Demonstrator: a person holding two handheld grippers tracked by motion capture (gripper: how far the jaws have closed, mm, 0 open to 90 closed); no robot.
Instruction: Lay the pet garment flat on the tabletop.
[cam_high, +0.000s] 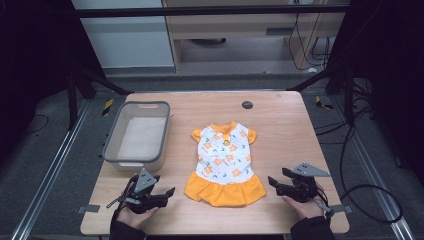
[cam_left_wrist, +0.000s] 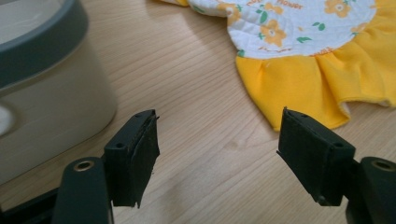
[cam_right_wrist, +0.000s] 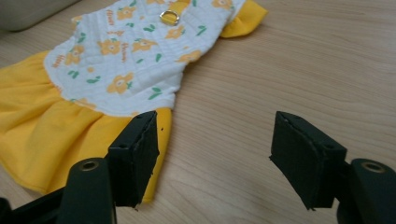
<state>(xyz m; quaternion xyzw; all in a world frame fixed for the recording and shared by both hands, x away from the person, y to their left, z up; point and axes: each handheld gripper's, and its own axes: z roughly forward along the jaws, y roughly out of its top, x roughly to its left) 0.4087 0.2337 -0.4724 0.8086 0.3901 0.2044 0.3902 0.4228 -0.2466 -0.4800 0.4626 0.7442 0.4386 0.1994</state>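
Note:
A small dress (cam_high: 225, 162) lies flat in the middle of the wooden table, white with orange flowers, an orange collar, sleeves and a ruffled orange skirt toward me. My left gripper (cam_high: 170, 191) rests low near the table's front edge, left of the skirt (cam_left_wrist: 299, 79), jaws wide apart with bare wood between them. My right gripper (cam_high: 272, 181) sits to the right of the skirt (cam_right_wrist: 56, 121), also open and holding nothing; its left jaw stands over the hem's corner. A metal ring (cam_right_wrist: 169, 17) shows on the dress's back.
A grey-rimmed plastic bin (cam_high: 136, 135) stands at the left of the table, close to my left gripper (cam_left_wrist: 218, 140). A dark round grommet (cam_high: 247, 105) sits near the far edge. Cables and metal rails run along the floor around the table.

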